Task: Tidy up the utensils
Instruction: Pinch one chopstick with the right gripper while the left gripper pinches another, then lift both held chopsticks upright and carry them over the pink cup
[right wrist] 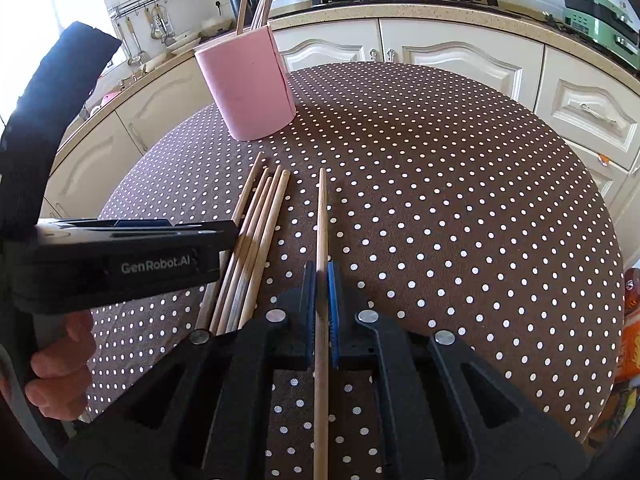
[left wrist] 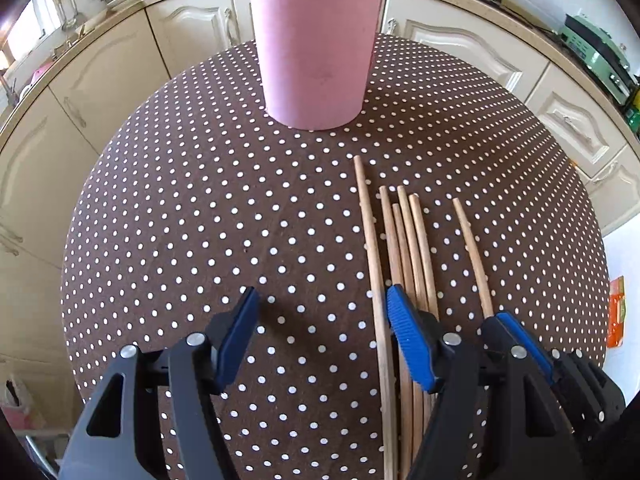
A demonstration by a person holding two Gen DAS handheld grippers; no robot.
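A pink cup (left wrist: 316, 52) (right wrist: 250, 88) with several chopsticks standing in it sits at the far side of the round table. Several loose wooden chopsticks (left wrist: 404, 240) (right wrist: 256, 232) lie side by side on the cloth. My left gripper (left wrist: 324, 320) (right wrist: 226, 240) is open above their near ends. The longest stick (left wrist: 372, 260) lies just inside its right finger (left wrist: 404, 328), untouched by the pads. To the right, my right gripper (right wrist: 320, 276) (left wrist: 498, 318) is shut on a single chopstick (right wrist: 322, 220) (left wrist: 472, 260), which points towards the cup.
The table (left wrist: 180, 208) (right wrist: 460, 200) wears a brown cloth with white dots. Cream cabinets (right wrist: 460, 56) and a counter ring it, with a green appliance (right wrist: 596, 16) at the right. An orange packet (left wrist: 616, 312) lies by the right edge. A hand (right wrist: 60, 364) grips the left tool.
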